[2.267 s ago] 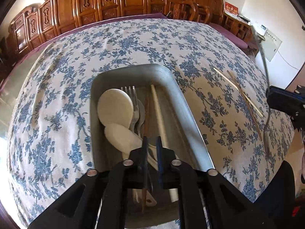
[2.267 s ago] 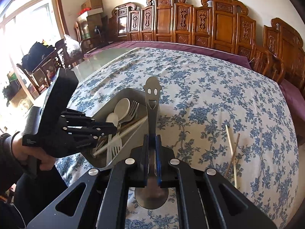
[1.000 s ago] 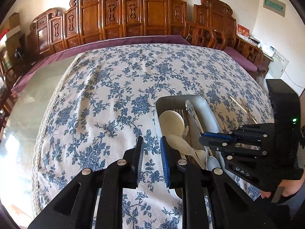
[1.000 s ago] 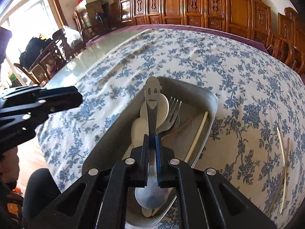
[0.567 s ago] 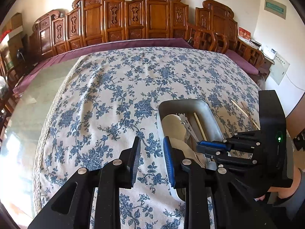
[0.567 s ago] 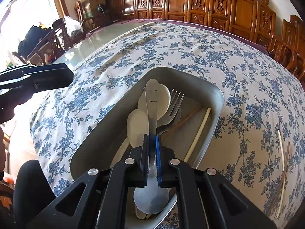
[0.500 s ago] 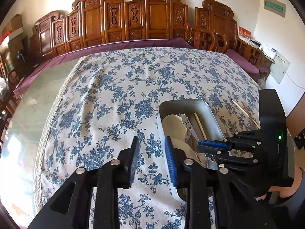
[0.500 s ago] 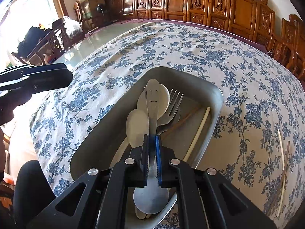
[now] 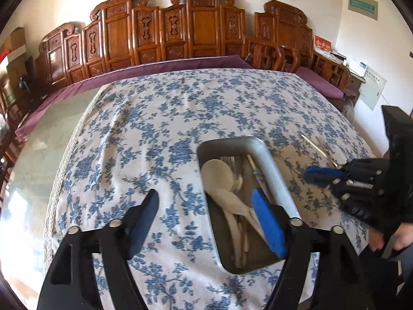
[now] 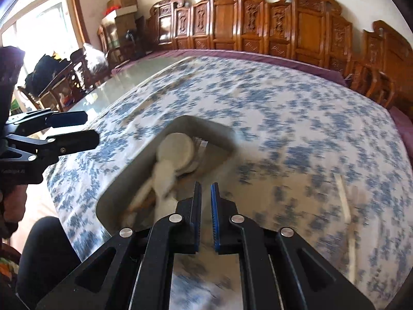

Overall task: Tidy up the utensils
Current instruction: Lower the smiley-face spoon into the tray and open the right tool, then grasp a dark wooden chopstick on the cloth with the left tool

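Tray [image 9: 273,170], lower right, holds spoons, fork. Chopsticks [image 9: 318,147] lie on cloth, right of it. Left gripper [image 9: 204,211] just opened wide, empty; right gripper [image 10: 205,193] nearly closed, empty. Open right jaws before descending squarely over chopsticks.

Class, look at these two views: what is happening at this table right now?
A person with a gripper in each hand is sorting utensils into a metal tray on a flowered tablecloth. The tray already holds pale spoons, a fork and a chopstick. The left gripper has just been opening, with nothing between its fingers. The right gripper is nearly shut and empty, beside the tray. Two chopsticks lie on the cloth outside the tray.
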Tool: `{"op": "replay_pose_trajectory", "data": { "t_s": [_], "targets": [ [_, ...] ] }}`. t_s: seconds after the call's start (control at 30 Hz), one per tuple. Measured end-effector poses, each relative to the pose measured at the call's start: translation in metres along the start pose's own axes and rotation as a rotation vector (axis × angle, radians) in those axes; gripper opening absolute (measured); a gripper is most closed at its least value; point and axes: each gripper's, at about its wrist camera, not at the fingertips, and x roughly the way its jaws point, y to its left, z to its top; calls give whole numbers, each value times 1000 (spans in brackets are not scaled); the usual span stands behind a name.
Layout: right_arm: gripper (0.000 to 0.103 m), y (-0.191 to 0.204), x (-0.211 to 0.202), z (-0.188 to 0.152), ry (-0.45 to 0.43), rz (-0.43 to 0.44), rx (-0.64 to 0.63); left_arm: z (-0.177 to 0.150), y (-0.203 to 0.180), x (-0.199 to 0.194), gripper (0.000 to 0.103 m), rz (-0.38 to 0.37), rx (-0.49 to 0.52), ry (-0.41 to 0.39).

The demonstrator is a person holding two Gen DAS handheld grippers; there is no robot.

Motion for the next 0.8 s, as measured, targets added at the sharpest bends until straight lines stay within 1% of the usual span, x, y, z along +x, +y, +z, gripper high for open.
{"op": "replay_pose_trajectory", "data": {
  "t_s": [0.03,0.17,0.33,0.4,0.53,0.63,0.7,0.8],
  "targets": [
    [9,-13,-10,-6,-4,-23,3,0,-6,0,80,-2,7,-1],
    [9,-58,-33,-26,2,-99,37,0,-26,2,82,-21,9,1],
    [9,-116,-59,-56,-4,-196,103,5,-62,7,82,-42,30,2],
    [15,-133,-65,-64,-2,-219,117,6,-75,9,82,-51,40,4],
    [19,-165,-79,-81,-15,-250,156,10,-105,17,82,-65,65,17],
    [29,-178,-86,-91,-32,-255,176,12,-128,26,82,-64,92,28],
    [42,-183,-87,-94,-30,-273,170,13,-141,32,82,-70,103,35],
    [46,-192,-91,-98,-35,-269,188,14,-164,43,82,-87,119,51]
  ]
}}
